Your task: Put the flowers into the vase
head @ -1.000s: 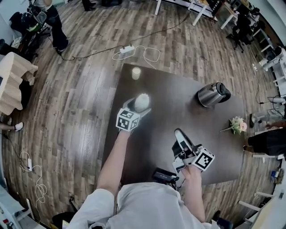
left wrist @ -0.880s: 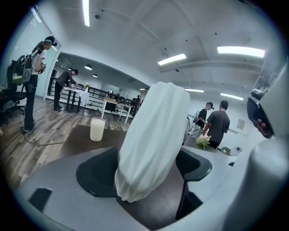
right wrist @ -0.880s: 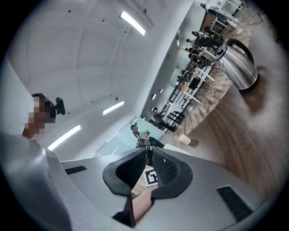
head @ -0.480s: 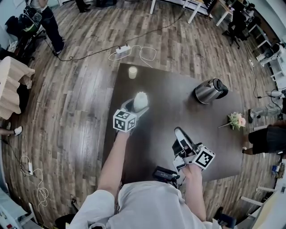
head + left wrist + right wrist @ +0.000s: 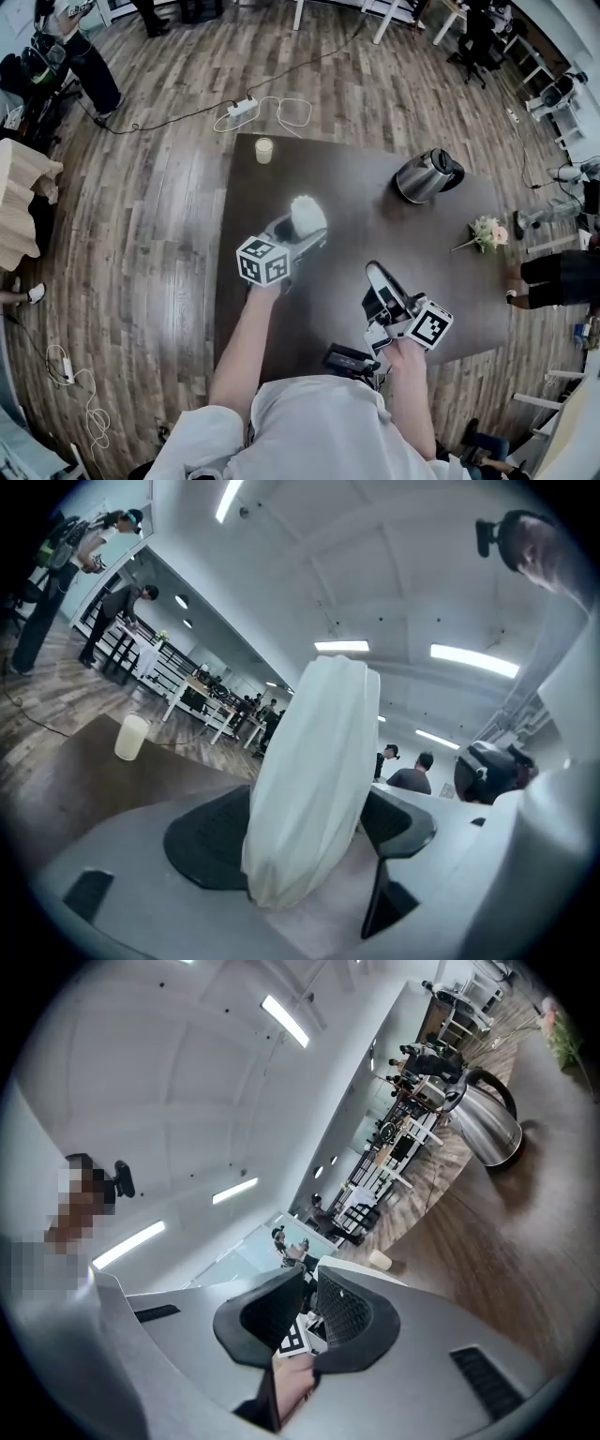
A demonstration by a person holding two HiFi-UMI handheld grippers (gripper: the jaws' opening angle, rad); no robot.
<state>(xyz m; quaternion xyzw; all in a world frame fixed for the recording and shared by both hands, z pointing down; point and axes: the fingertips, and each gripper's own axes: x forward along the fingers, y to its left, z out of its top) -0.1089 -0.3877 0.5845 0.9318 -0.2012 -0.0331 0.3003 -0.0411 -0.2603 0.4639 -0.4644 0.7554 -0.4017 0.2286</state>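
Shifted since a second ago: left tongs (image 5: 307, 228) with the white vase (image 5: 307, 216), now farther from the pale candle (image 5: 263, 150) and nearer the middle of the dark worktop (image 5: 356, 216).
- Left tongs: jaws have just been closing a little; they stand wide, pads pressed on either side of the vase.
- Right tongs (image 5: 377, 277): jaws together, nothing between them, over the near part of the worktop.
- Flowers (image 5: 487, 234): small bunch lying at the worktop's right edge, well apart from both tongs.
- Steel kettle (image 5: 424, 176): far right of the worktop, between candle and flowers.
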